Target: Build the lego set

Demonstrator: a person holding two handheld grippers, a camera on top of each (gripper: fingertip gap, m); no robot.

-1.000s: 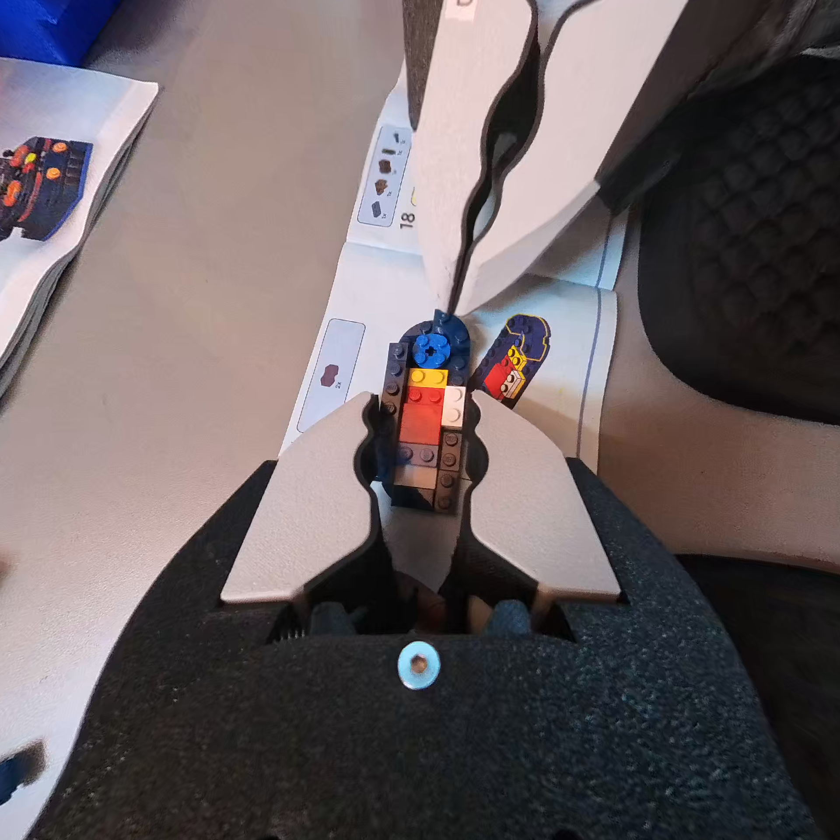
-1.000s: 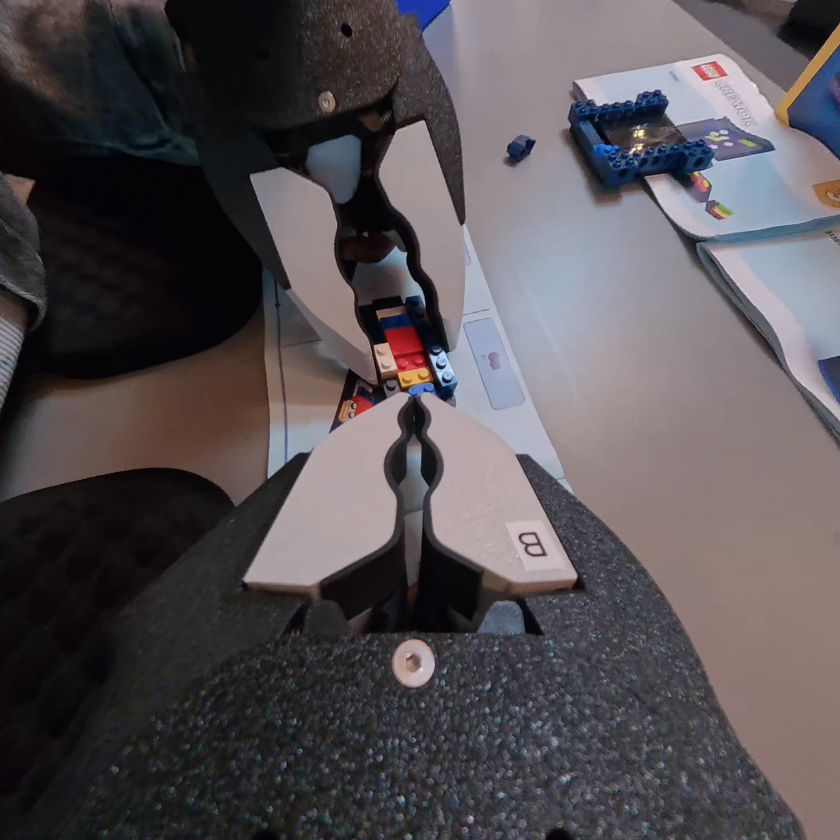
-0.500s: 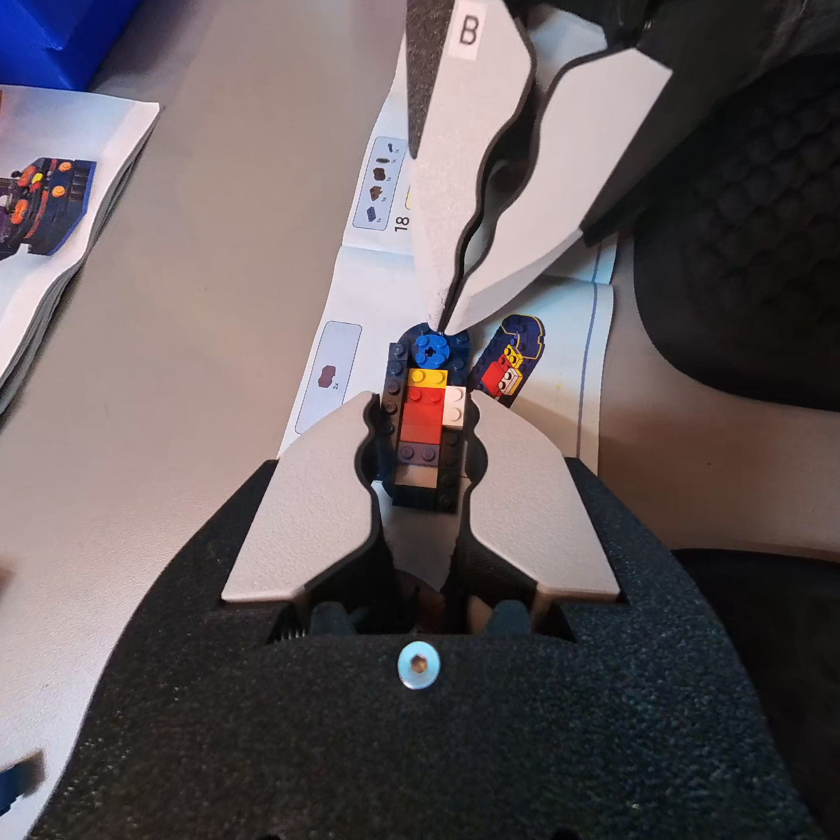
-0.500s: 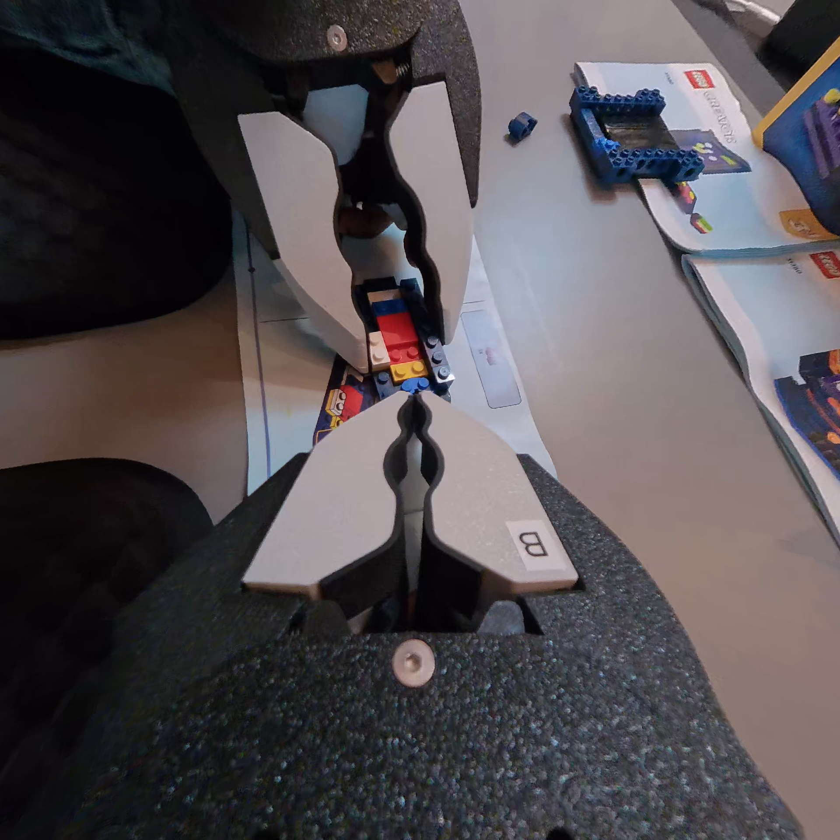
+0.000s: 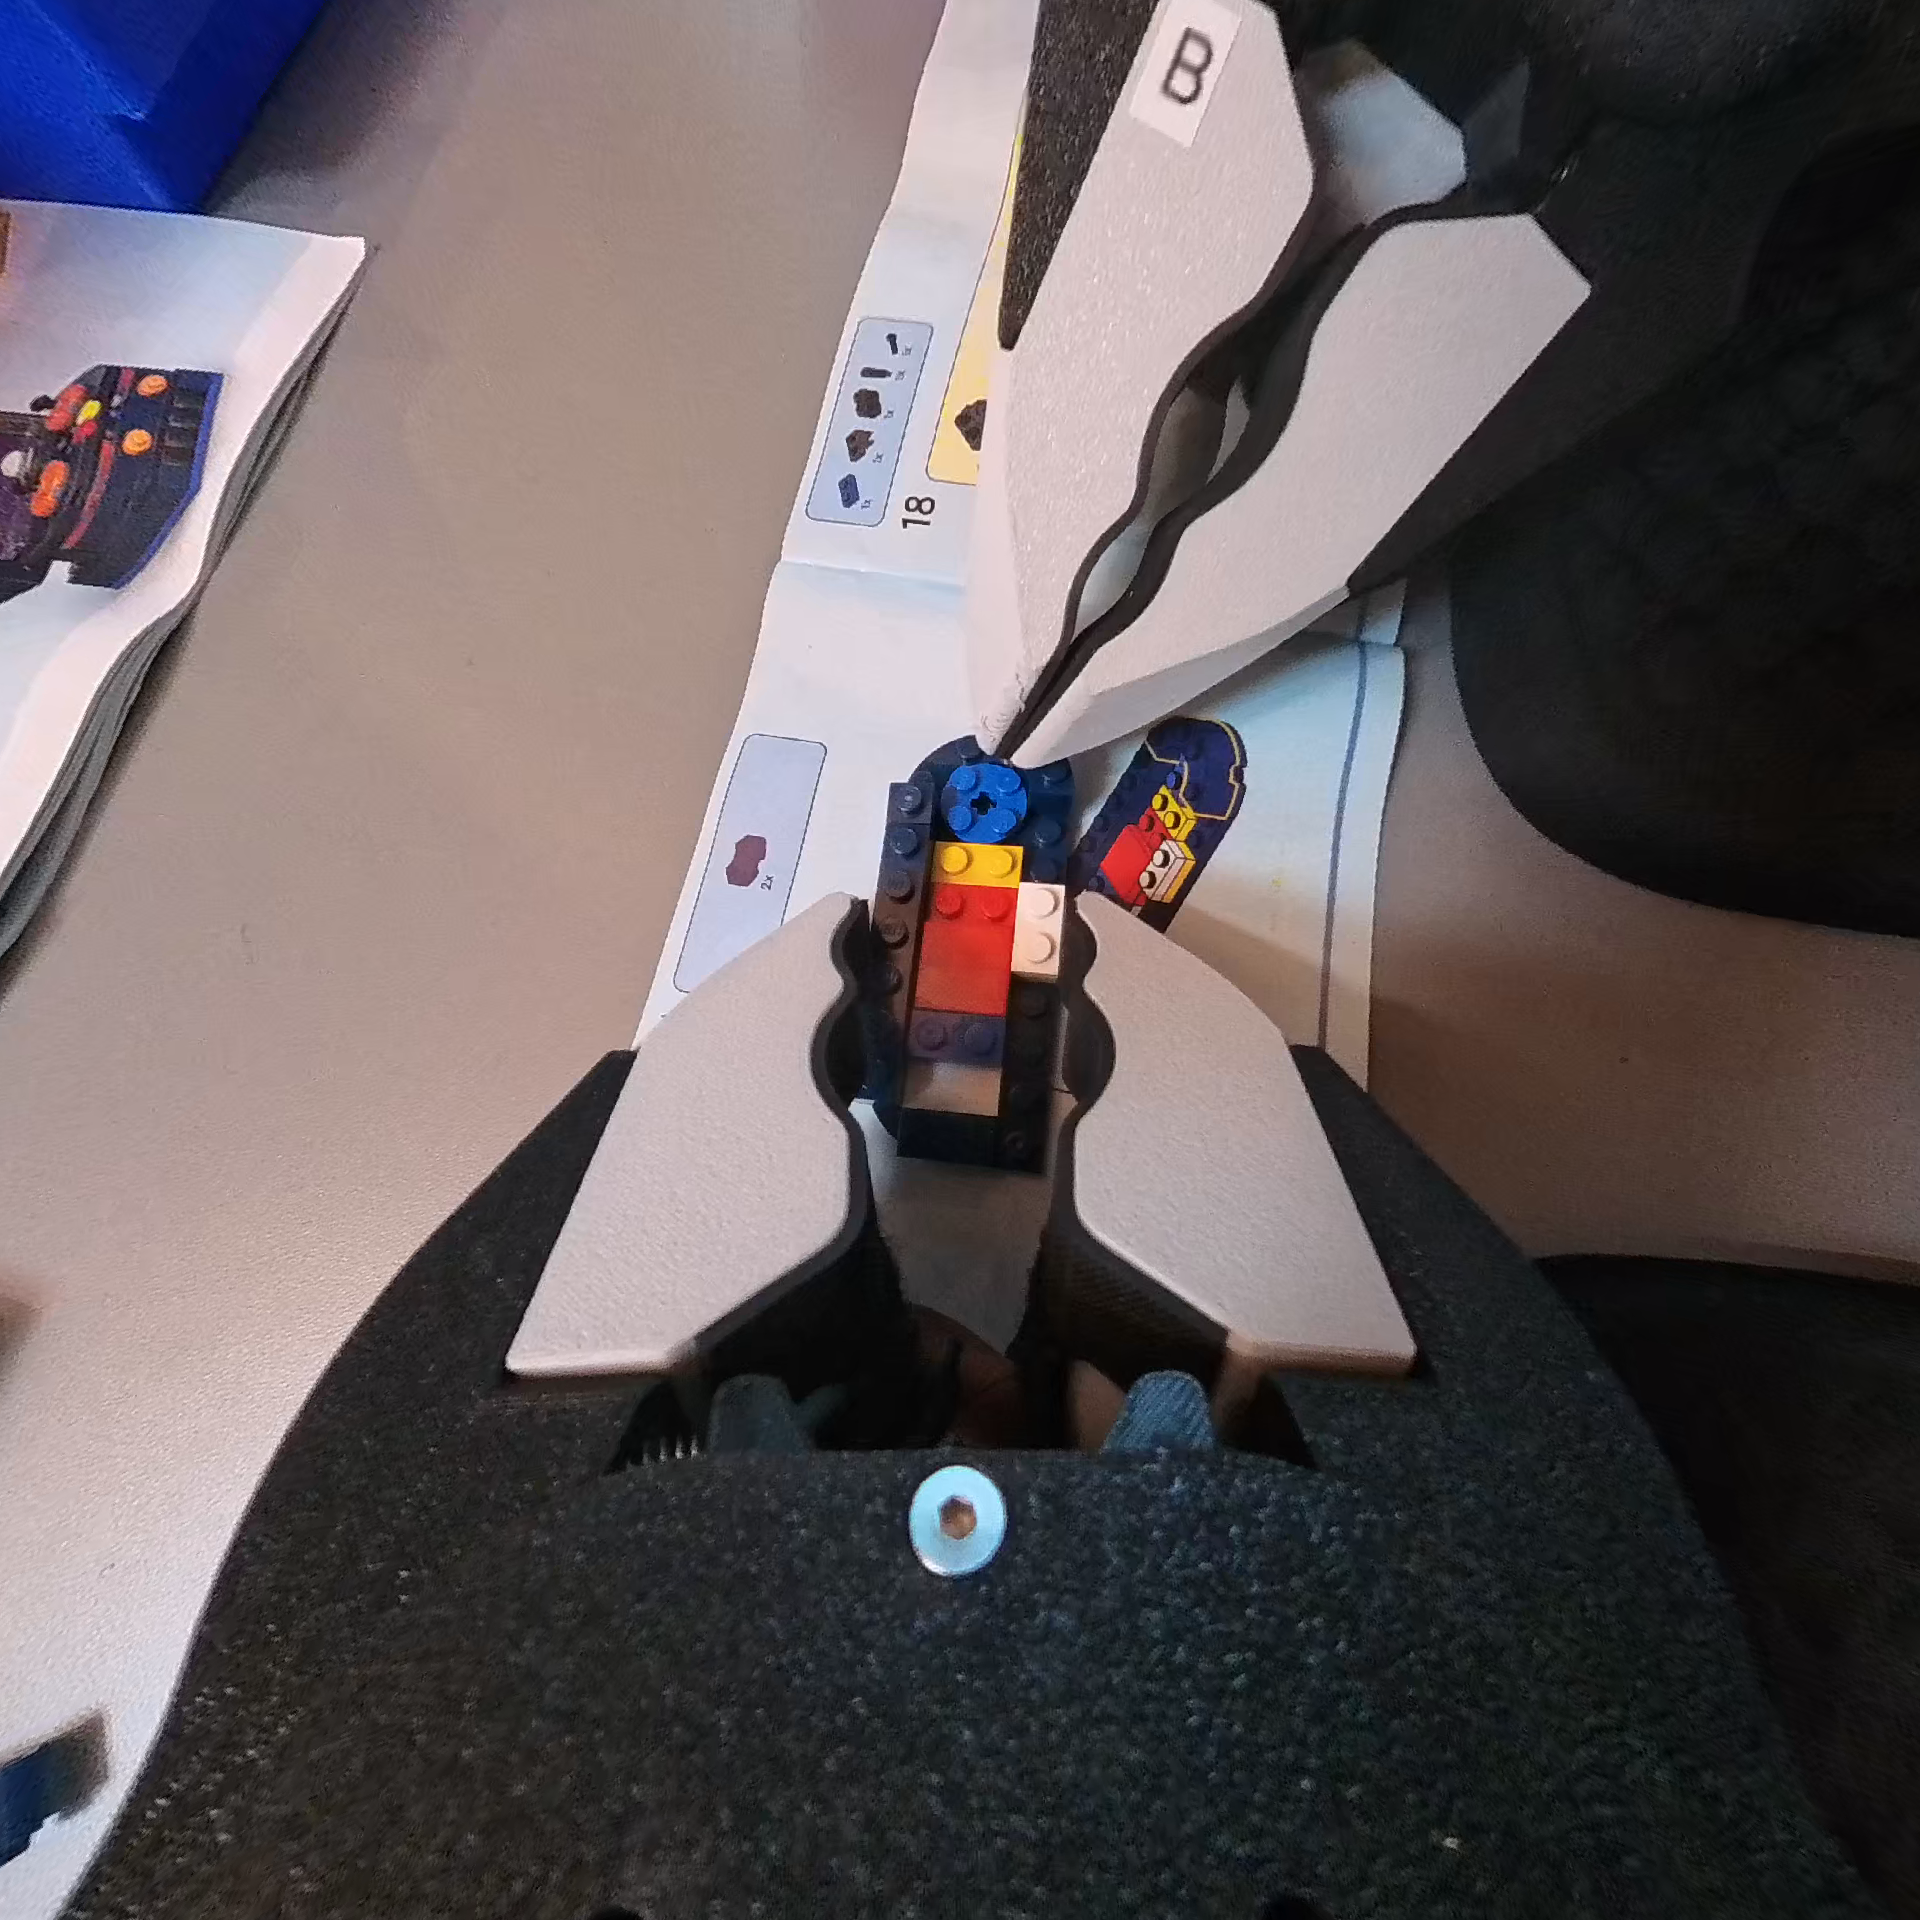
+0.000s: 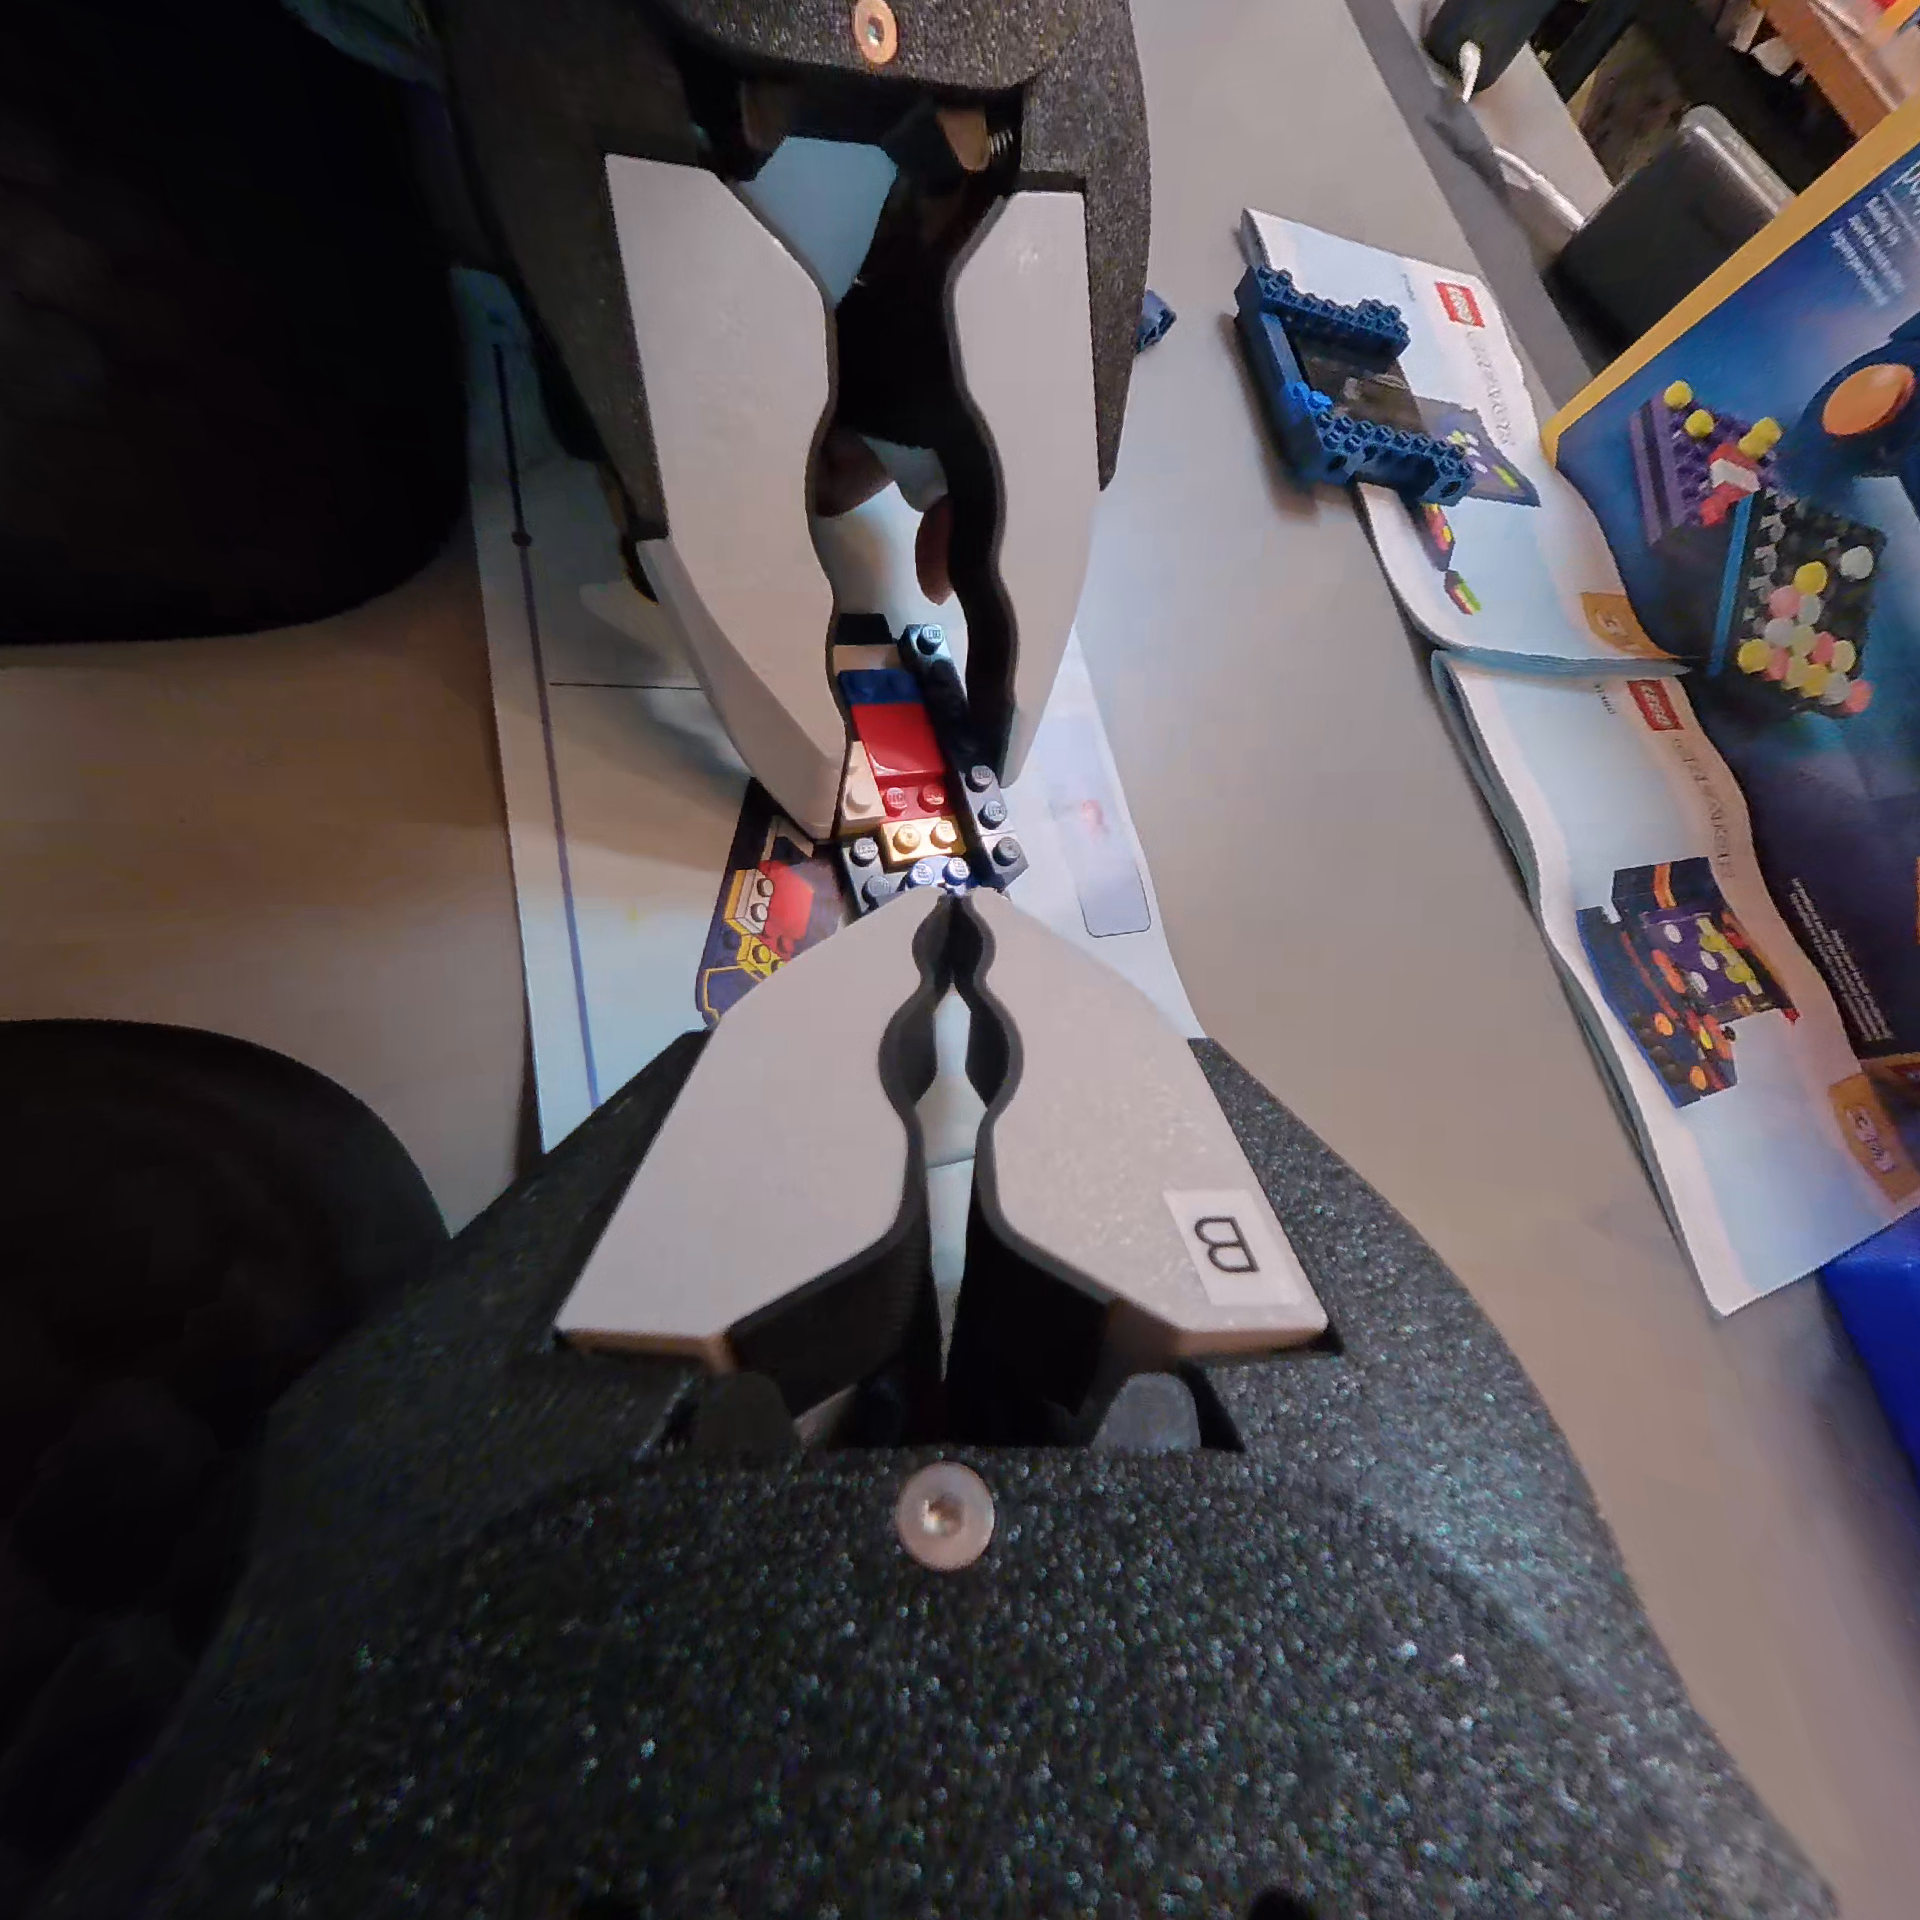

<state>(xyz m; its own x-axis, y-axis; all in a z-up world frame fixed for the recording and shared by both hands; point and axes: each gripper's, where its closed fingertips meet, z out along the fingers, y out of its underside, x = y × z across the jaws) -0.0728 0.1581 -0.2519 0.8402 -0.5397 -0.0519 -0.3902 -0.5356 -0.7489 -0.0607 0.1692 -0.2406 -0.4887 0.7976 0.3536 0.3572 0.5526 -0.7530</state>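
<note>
My left gripper (image 5: 961,914) is shut on a small brick assembly (image 5: 971,935): a dark blue plate carrying red, yellow, white and dark bricks, with a round blue brick (image 5: 984,802) at its far end. It rests on a printed instruction sheet (image 5: 862,665). My right gripper (image 6: 951,899) is shut. It shows in the left wrist view (image 5: 1003,727) with its tips at the far edge of the round blue brick. The right wrist view shows the left gripper (image 6: 920,769) clamping the assembly (image 6: 904,769) from the far side.
Open instruction booklets lie on the grey table (image 5: 156,416) (image 6: 1558,727). A blue brick frame (image 6: 1340,384) rests on one, and a small blue piece (image 6: 1156,312) lies near it. A printed box (image 6: 1766,468) stands at the right. Black cushions (image 5: 1714,675) border the table edge. The grippers are tip to tip, or close to it.
The right gripper has stayed shut with its tips at the assembly's far end and has tilted a little. The left gripper still clamps the assembly, which has not shifted.
</note>
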